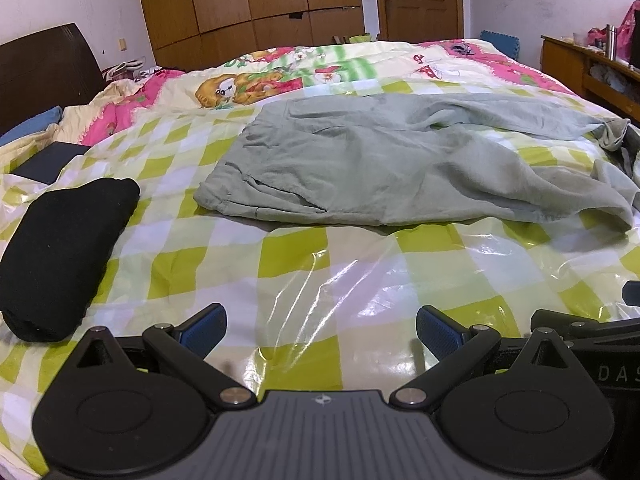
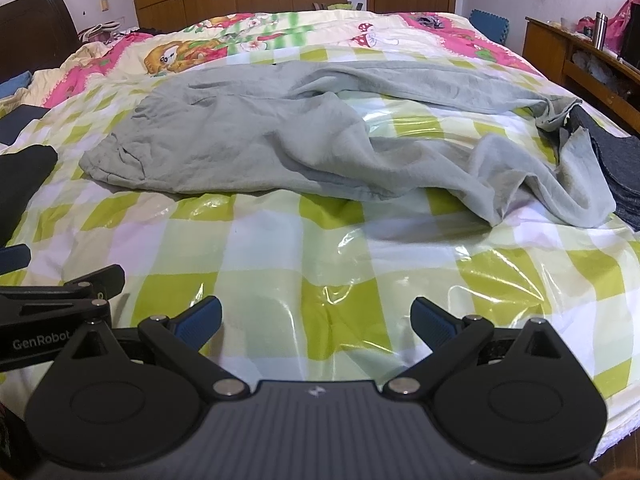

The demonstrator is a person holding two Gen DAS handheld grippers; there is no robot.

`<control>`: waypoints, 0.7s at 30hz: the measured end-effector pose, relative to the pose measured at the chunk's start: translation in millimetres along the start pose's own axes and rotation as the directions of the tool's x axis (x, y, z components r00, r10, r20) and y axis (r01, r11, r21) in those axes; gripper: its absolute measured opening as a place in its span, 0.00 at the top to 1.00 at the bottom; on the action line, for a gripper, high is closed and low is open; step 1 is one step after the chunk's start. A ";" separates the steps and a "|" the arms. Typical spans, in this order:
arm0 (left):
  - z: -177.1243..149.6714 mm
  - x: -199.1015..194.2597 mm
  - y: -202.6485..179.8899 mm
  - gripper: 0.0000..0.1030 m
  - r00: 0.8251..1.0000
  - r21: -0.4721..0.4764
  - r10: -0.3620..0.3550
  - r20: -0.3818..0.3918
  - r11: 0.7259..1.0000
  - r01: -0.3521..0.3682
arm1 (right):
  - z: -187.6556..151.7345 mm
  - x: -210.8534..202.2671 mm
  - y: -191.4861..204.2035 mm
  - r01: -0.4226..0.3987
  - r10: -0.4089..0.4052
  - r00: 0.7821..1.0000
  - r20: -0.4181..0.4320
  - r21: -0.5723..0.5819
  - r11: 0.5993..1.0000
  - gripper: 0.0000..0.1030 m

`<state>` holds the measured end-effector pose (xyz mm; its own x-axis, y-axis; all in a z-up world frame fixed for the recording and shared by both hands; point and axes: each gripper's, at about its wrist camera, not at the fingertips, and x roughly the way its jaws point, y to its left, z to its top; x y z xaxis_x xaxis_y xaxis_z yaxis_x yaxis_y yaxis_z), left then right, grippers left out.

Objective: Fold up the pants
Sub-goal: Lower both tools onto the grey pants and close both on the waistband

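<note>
Pale grey-green pants (image 1: 380,160) lie unfolded and rumpled across the bed, waistband to the left, legs trailing right; they also show in the right wrist view (image 2: 280,140). My left gripper (image 1: 320,328) is open and empty, low over the checked cover, well short of the pants. My right gripper (image 2: 316,320) is open and empty too, beside the left one, near the bed's front edge. The left gripper's body (image 2: 52,320) shows at the left of the right wrist view.
A folded black garment (image 1: 64,256) lies at front left. Dark grey folded clothes (image 2: 616,160) lie at right, by the pant legs. The bed has a glossy green-and-white checked cover (image 1: 360,272). A dark headboard (image 1: 44,68) stands left, a wooden shelf (image 1: 592,68) right.
</note>
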<state>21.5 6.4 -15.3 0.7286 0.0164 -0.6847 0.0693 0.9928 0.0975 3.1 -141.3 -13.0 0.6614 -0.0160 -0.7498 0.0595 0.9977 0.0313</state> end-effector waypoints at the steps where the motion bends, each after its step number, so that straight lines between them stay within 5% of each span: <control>1: 0.5 1.3 0.4 0.00 1.000 0.000 0.000 -0.002 1.000 0.000 | 1.0 1.4 0.4 -0.001 0.001 1.000 -0.001 -0.002 1.000 0.03; 12: 24.2 22.4 17.9 0.00 1.000 -0.001 -0.003 0.008 1.000 0.003 | 25.9 20.0 13.8 -0.014 0.016 1.000 0.024 -0.055 0.998 0.03; 21: 71.4 72.1 73.7 0.00 0.994 -0.005 0.076 0.072 0.997 -0.076 | 73.7 61.4 46.1 -0.095 0.115 0.990 0.083 -0.214 0.972 0.03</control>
<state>127.7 72.4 -6.0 0.7789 0.0837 -0.6215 0.0098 0.9893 0.1455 101.6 -101.1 -8.8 0.7238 0.0933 -0.6837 -0.1647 0.9855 -0.0398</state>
